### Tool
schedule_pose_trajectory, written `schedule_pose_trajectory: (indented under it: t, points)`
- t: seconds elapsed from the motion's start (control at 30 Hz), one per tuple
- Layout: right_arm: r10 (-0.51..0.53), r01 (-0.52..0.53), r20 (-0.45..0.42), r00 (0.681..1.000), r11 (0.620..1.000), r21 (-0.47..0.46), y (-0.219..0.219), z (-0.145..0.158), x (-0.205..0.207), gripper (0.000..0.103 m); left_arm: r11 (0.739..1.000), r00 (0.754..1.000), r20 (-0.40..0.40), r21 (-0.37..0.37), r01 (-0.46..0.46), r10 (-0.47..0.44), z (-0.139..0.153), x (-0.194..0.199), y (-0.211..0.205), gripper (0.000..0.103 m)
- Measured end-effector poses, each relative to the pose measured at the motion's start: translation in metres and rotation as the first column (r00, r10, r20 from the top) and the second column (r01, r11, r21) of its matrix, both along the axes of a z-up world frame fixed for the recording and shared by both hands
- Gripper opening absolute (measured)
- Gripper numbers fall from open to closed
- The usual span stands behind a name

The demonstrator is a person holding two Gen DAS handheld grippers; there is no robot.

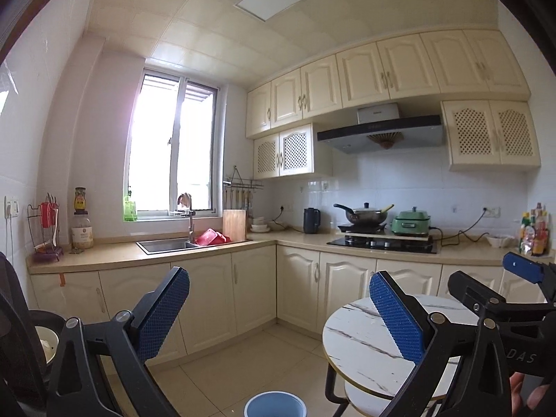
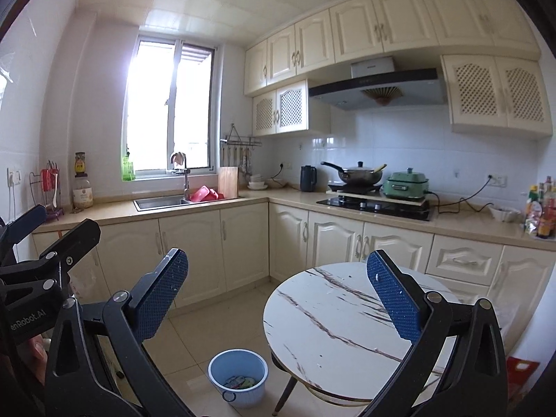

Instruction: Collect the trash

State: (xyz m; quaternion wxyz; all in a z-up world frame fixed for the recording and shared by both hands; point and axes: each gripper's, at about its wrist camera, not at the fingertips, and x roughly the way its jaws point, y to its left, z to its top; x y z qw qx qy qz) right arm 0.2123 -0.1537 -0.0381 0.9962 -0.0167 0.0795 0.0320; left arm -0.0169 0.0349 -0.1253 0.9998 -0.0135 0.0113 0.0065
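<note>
A light blue bin [image 2: 238,377] stands on the tiled floor left of the round marble-top table [image 2: 333,326]; coloured wrappers [image 2: 239,381] lie in its bottom. In the left wrist view only the bin's rim [image 1: 275,403] shows at the bottom edge. My left gripper [image 1: 278,309] is open and empty, held in the air left of the table [image 1: 361,340]. My right gripper [image 2: 278,295] is open and empty above the table's near edge. The right gripper also shows in the left wrist view [image 1: 486,283], and the left gripper at the left of the right wrist view [image 2: 52,232].
Cream cabinets and an L-shaped counter [image 2: 243,199] run along the back, with a sink [image 2: 161,202], a hob [image 2: 377,205], a wok [image 2: 359,173] and a green cooker [image 2: 406,182]. A black chair [image 1: 17,330] is at the left. Bottles [image 2: 542,208] stand far right.
</note>
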Motion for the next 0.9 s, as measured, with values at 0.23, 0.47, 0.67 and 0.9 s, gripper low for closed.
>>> schedule_pose_trajectory:
  t: [0.23, 0.47, 0.67, 0.9]
  points:
    - [0.005, -0.006, 0.030, 1.000, 1.000, 0.021, 0.000, -0.002, -0.026, 0.103, 1.000, 1.000, 0.005, -0.003, -0.004, 0.004, -0.011, -0.045, 0.006, 0.102]
    - [0.014, -0.014, 0.020, 1.000, 1.000, 0.002, 0.006, -0.005, -0.022, 0.103, 1.000, 1.000, 0.001, -0.015, -0.017, 0.017, -0.004, -0.035, 0.009, 0.102]
    - [0.011, -0.012, 0.021, 1.000, 1.000, 0.006, 0.002, -0.007, -0.025, 0.103, 1.000, 1.000, 0.003, -0.006, -0.022, 0.022, 0.010, -0.017, 0.006, 0.102]
    - [0.008, -0.008, 0.020, 1.000, 1.000, 0.006, 0.000, -0.009, -0.028, 0.103, 1.000, 1.000, -0.008, -0.001, -0.011, 0.011, 0.024, 0.003, 0.007, 0.102]
